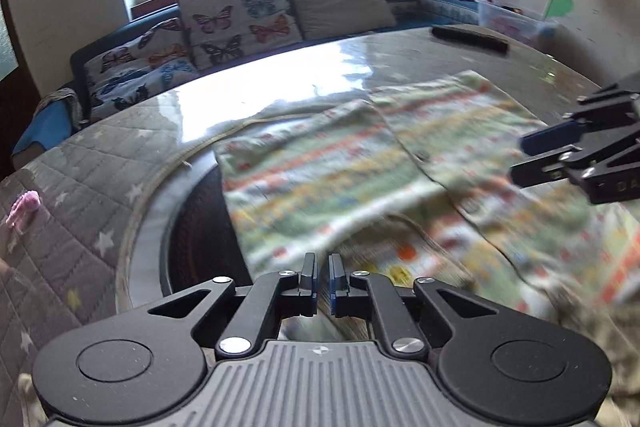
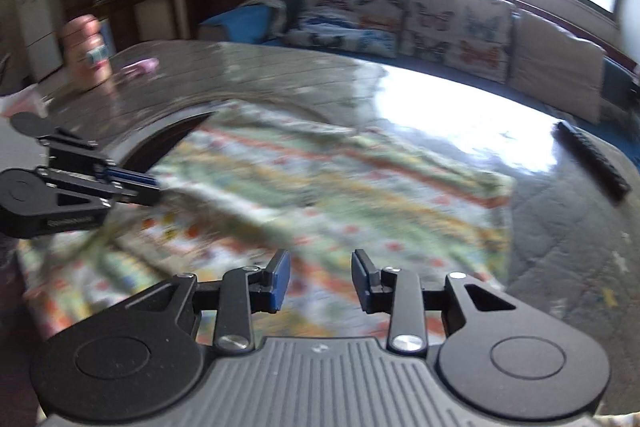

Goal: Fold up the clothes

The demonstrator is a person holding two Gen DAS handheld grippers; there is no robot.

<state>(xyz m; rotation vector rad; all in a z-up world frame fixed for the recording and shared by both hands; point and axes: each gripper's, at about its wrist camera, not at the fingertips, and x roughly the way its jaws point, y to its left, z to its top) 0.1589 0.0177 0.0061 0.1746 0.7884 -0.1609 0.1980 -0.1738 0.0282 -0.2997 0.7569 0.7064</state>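
Note:
A patterned garment [image 1: 360,171] in green, white, orange and yellow lies spread on the round table, one part folded over the rest; it also shows in the right wrist view [image 2: 340,195]. My left gripper [image 1: 322,269] is shut at the garment's near edge; in the right wrist view [image 2: 154,189] its tips pinch the cloth edge. My right gripper [image 2: 320,267] is open and empty, hovering above the garment; it also shows in the left wrist view [image 1: 520,159] at the right. Both views are motion-blurred.
The glossy round table [image 1: 256,95] has a grey quilted star cover [image 1: 80,211]. A black remote [image 1: 470,39] lies at its far side. A pink item [image 1: 24,211] lies at left. A sofa with butterfly cushions [image 1: 240,15] stands behind. A jar [image 2: 90,55] stands far left.

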